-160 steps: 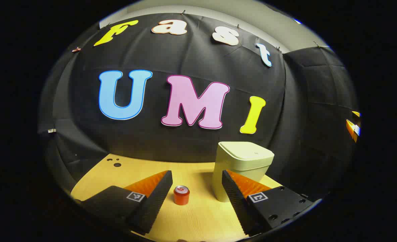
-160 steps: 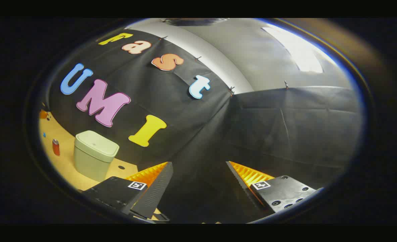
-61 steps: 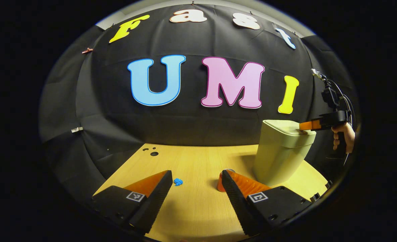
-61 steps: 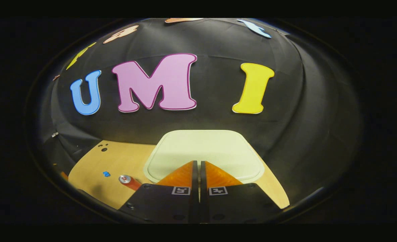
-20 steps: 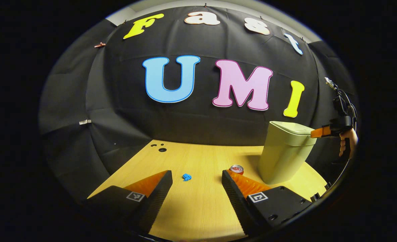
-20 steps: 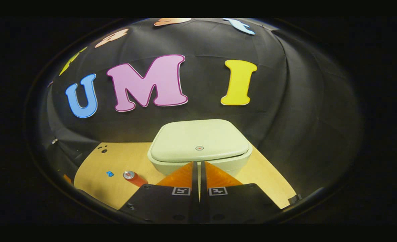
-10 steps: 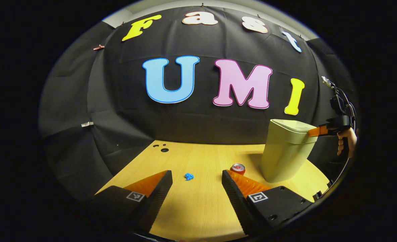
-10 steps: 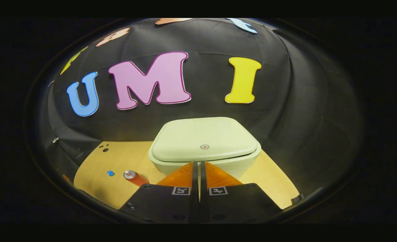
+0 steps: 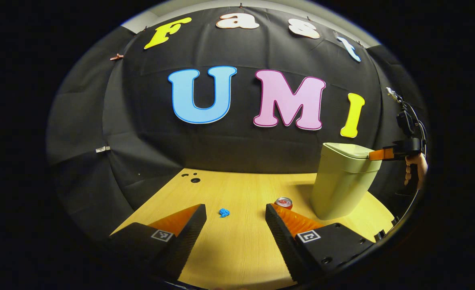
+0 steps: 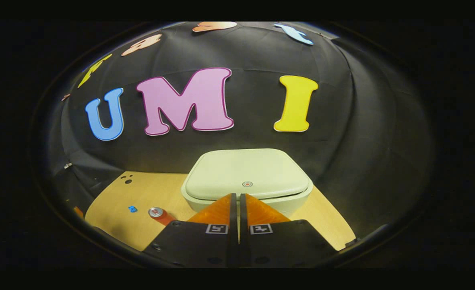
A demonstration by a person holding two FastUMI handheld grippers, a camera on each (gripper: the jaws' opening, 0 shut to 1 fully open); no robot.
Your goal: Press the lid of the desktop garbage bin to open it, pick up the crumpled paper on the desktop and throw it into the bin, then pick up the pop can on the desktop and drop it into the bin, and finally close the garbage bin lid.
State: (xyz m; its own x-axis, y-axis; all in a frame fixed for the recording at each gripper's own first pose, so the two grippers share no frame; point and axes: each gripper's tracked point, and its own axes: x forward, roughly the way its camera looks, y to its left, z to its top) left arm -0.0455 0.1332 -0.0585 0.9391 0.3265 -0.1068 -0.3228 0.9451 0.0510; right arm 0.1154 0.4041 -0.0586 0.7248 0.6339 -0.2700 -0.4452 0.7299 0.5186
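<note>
left gripper view: left gripper point(image 9: 236, 213) jaws wide apart, nothing between them but bare bench point(image 9: 237, 253). landmark is the pale green garbage bin point(image 9: 340, 181), upright on the bench at the right. lid point(image 9: 348, 150) sits down on the bin, looks closed. pop can point(image 9: 283, 202) stands upright just left of the bin's base, partly hidden behind the left gripper's right finger. blue crumpled paper point(image 9: 224, 212) lies further left of the bin, past the can, well apart from both, on the bench between the spread fingers. right gripper point(image 9: 372, 155) is at the bin's upper right edge, tip touching or just at the lid rim, cannot tell which; a hand point(image 9: 416, 169) holds its grip right of the bin.

right gripper view: right gripper point(image 10: 237, 201) jaws together, clamped on nothing, tips at the near front edge of the bin lid point(image 10: 247, 173). small red dot point(image 10: 247, 184) on the lid just beyond the tips. bin point(image 10: 286, 205) body shows under the lid. pop can point(image 10: 160, 214) left of the bin, near it; crumpled paper point(image 10: 132, 209) further left of the bin on the bench point(image 10: 112, 219).
</note>
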